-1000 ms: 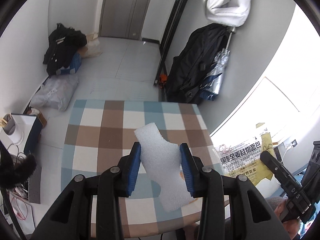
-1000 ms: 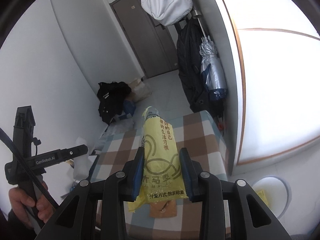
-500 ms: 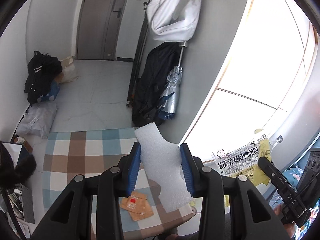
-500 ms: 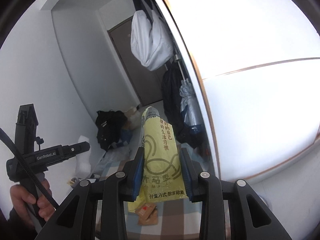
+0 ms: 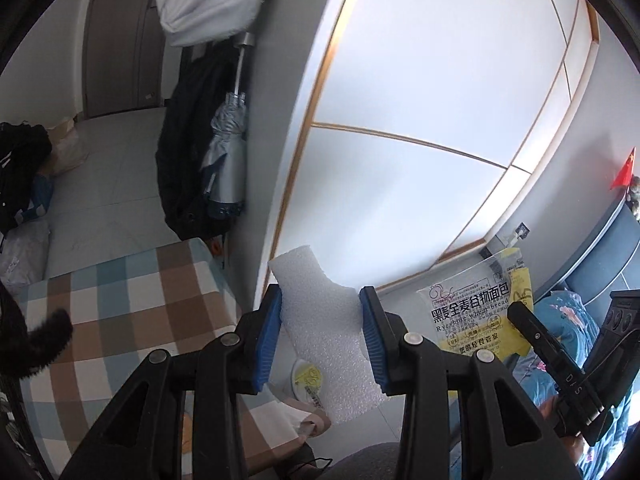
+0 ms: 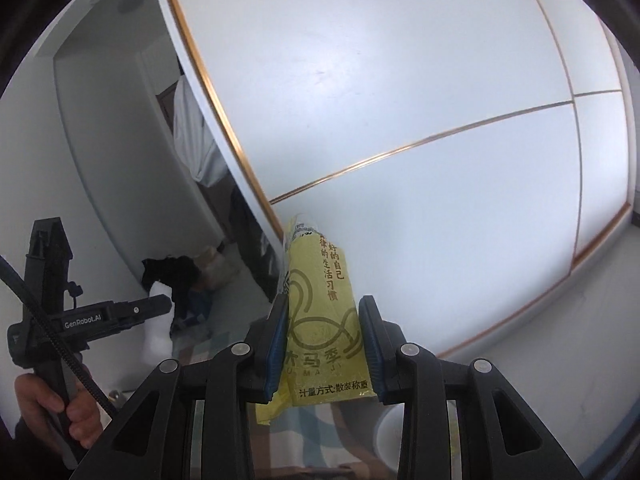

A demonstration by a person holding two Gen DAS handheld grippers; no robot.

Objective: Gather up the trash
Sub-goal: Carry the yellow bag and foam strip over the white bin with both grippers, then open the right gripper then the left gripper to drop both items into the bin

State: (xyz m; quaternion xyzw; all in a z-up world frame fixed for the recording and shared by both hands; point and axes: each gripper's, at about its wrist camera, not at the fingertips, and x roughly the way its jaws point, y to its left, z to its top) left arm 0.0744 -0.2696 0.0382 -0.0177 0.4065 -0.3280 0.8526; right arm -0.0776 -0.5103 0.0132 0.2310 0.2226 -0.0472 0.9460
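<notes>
The left gripper (image 5: 320, 336) is pinching a piece of white foam (image 5: 326, 336) between its two blue pads, which are pressing on the foam's left and right edges. The foam is sticking out beyond the fingertips toward the white wall panels (image 5: 420, 120) and is also reaching back below the pads, so it is sitting squarely in the gap, slightly slanted. Under it, a checked tablecloth (image 5: 120, 312) is covering a table at the lower left, and a white bin with a yellow bag (image 5: 306, 376) is showing just beside the table's edge on the floor. The right gripper (image 6: 323, 340) is clamping a yellow bread bag (image 6: 324, 320) between its pads; the bag is standing upright in the gap, its crumpled top poking past the fingertips and its printed bottom edge hanging behind the pads. In the right wrist view, a hand (image 6: 56, 412) is gripping the handle of the left gripper at the lower left. An umbrella (image 5: 226, 168) is hanging beside dark coats by the wall.
</notes>
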